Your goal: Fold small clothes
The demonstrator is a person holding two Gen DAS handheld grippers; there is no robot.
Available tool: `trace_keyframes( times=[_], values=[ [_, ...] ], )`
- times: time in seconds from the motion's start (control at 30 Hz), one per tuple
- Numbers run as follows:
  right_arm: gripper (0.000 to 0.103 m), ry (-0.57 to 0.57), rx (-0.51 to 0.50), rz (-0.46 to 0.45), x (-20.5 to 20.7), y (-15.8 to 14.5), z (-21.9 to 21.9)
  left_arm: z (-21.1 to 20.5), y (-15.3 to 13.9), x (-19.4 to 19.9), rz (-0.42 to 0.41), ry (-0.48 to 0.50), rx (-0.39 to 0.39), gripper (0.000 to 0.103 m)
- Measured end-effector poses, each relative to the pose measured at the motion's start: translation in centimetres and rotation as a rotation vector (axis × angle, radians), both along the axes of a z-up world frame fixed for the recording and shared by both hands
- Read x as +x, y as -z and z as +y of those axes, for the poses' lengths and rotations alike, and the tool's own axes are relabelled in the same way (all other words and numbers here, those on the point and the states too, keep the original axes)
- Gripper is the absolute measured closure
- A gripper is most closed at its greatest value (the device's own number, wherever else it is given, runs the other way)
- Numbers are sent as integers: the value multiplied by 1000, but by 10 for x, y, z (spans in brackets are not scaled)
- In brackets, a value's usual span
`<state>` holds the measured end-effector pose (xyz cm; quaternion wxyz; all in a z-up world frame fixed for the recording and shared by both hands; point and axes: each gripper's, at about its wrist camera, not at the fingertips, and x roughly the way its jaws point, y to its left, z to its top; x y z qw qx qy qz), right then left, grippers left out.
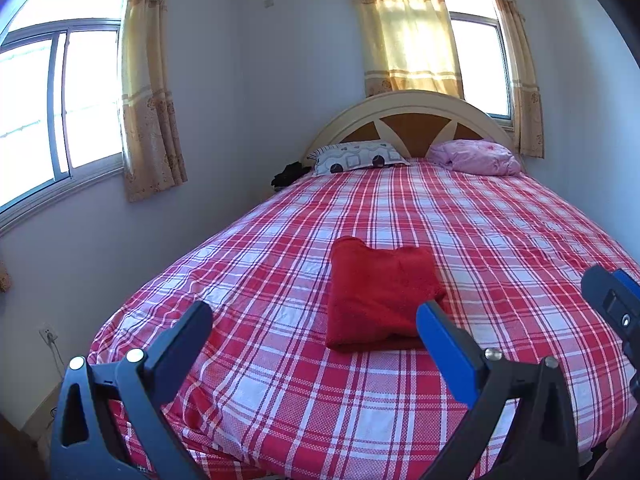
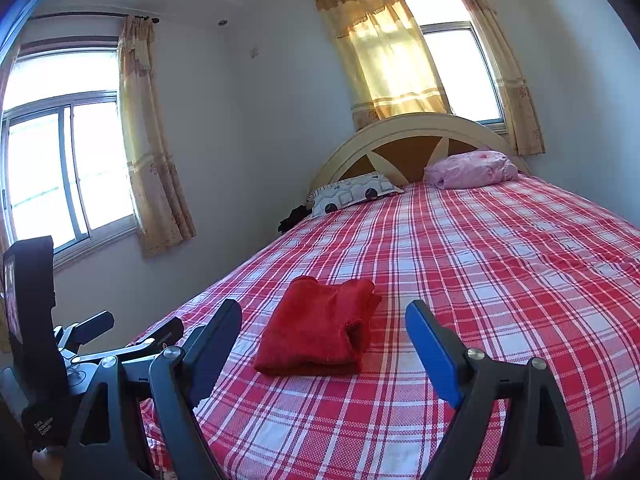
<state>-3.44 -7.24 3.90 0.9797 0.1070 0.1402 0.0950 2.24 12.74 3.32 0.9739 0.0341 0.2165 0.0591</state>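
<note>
A red fleece garment lies folded into a compact rectangle on the red and white plaid bed sheet, near the foot of the bed. It also shows in the right wrist view. My left gripper is open and empty, held back from the garment above the foot of the bed. My right gripper is open and empty, also short of the garment. The right gripper's body shows at the right edge of the left wrist view. The left gripper shows at the left of the right wrist view.
A patterned pillow and a pink bundle lie by the headboard. A dark item sits beside the bed at the wall. Windows with yellow curtains stand left and behind the bed.
</note>
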Motion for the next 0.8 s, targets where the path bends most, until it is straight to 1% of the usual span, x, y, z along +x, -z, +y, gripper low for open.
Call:
trace_keyframes(
  times=[0.17, 0.4, 0.47, 0.57, 0.6, 0.7, 0.8],
  values=[
    [18, 3, -3, 9, 1, 2, 0, 1, 3, 4, 24, -11, -3, 0],
    [18, 10, -2, 16, 0, 3, -2, 1, 8, 9, 36, -37, 21, 0],
    [18, 12, -9, 16, 0, 3, -1, 5, 11, 12, 54, -27, -5, 0],
    [18, 13, -14, 21, 0, 4, -1, 11, 13, 15, 76, 12, -72, 0],
    [18, 12, -8, 26, 0, 5, -1, 12, 14, 15, 78, 12, -79, 0],
    [18, 12, 7, 37, 3, 6, -4, 10, 15, 15, 74, 1, -52, 0],
    [18, 20, 18, 41, 4, 7, -8, 10, 15, 15, 73, 4, -50, 0]
  ],
)
